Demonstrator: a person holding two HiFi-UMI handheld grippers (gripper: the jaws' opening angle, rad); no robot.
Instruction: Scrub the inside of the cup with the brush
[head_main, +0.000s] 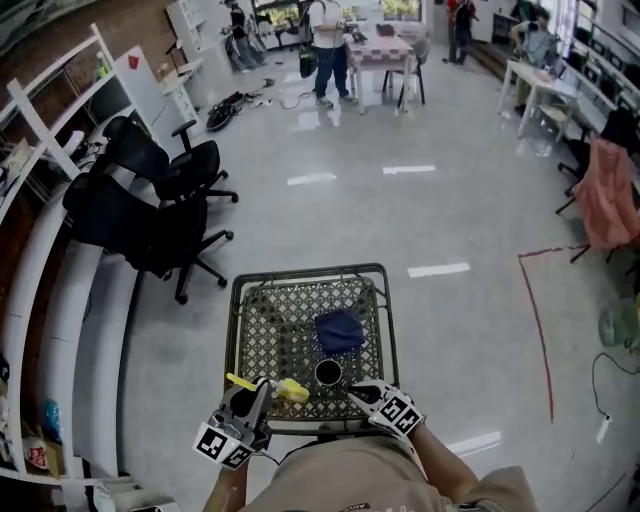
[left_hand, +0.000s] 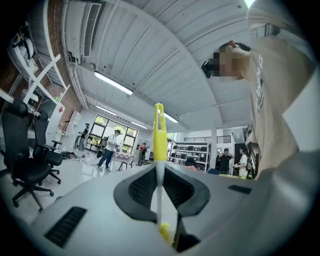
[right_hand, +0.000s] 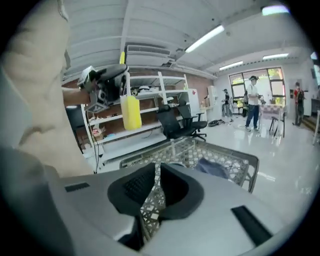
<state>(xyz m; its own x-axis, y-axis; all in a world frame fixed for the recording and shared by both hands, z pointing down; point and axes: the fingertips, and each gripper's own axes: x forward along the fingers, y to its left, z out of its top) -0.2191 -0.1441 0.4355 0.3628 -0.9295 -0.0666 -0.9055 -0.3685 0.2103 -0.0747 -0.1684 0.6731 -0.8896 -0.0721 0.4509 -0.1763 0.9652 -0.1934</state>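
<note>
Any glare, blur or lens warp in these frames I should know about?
Head view: bright streaks of glare on the glossy floor; edges bow. Left gripper view: heavy fisheye, dark corners, brush in focus. Right gripper view: same warp, ceiling lamp blown out, near fingers slightly soft.

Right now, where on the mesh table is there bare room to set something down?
Bare: the mesh table's left half, between its left rim and the blue cloth, and the far strip behind that cloth. Crowded: the near edge, with black cup, yellow brush, left gripper and right gripper.
</note>
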